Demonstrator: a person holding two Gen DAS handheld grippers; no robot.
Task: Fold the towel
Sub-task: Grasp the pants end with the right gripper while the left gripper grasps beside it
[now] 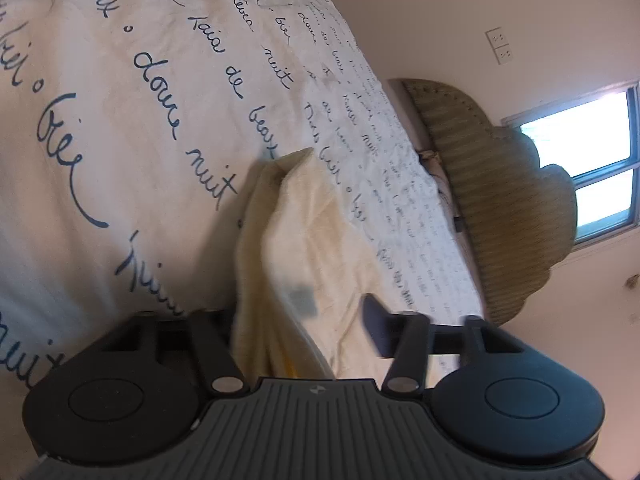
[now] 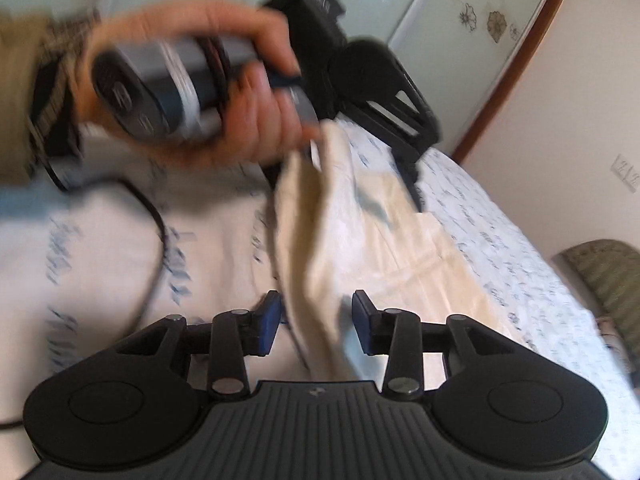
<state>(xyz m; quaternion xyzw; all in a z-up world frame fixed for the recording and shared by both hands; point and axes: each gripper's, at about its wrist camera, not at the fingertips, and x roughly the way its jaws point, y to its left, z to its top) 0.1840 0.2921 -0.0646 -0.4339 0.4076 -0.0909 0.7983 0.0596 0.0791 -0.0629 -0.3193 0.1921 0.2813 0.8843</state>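
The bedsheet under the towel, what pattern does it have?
White bedsheet with dark blue handwritten script, clearest in the left wrist view.

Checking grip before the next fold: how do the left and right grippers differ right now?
The left gripper looks tipped sideways, the bed tilted across its view; the right gripper looks along the bed more levelly. In the left view the cream towel bunches up and hides one finger; in the right view both blue pads show, the towel passing between them untouched. Both stand open around the same towel.
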